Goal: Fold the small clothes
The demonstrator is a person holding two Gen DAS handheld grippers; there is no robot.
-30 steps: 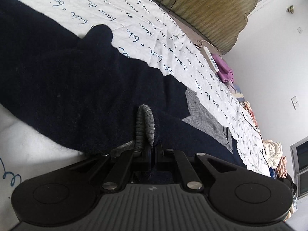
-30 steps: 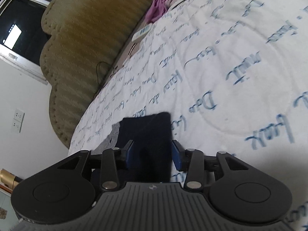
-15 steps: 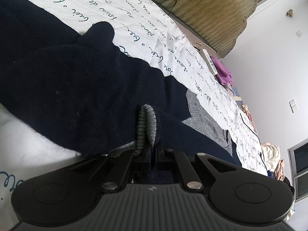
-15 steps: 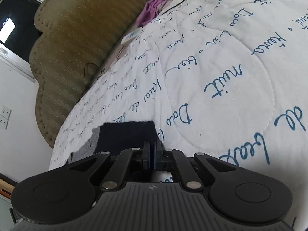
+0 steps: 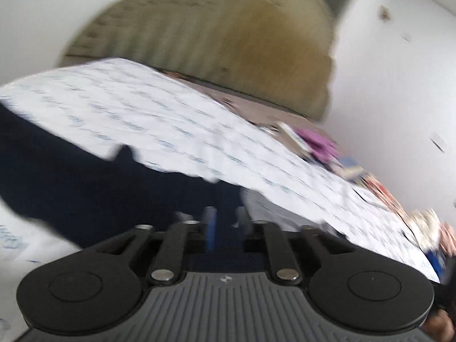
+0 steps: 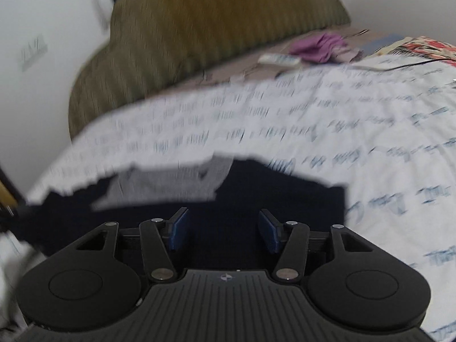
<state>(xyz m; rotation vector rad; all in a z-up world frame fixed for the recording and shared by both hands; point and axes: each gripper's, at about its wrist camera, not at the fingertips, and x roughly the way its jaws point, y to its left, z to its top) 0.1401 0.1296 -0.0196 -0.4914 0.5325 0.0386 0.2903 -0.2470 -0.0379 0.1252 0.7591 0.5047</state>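
One garment: navy garment (image 6: 285, 196) with a grey knit part (image 6: 176, 182), lying flat on the quilt.
Garment, place: on the quilt's near side, well short of the headboard; its far edge runs across both views.
Right gripper (image 6: 223, 232): fingers apart and opening; nothing pressed between the two blue pads (image 6: 178, 229); the navy cloth lies below and just beyond them.
Left gripper (image 5: 225, 225): fingers parted by a narrow gap and opening; blur hides detail, but no cloth shows clamped; the navy garment (image 5: 99, 182) spreads ahead and to the left of them.
Grey part, place: just beyond the right gripper's left finger, toward the headboard.
One quilt (image 6: 327, 119): white, with blue script, covering the bed.
One headboard (image 6: 205, 28): olive, ribbed, scalloped, at the quilt's far edge.
One purple cloth (image 6: 319, 47): at the headboard's foot, off the quilt.
One white remote-like item (image 6: 279, 59): just beside the purple cloth.
Sharpness: both views motion-blurred.
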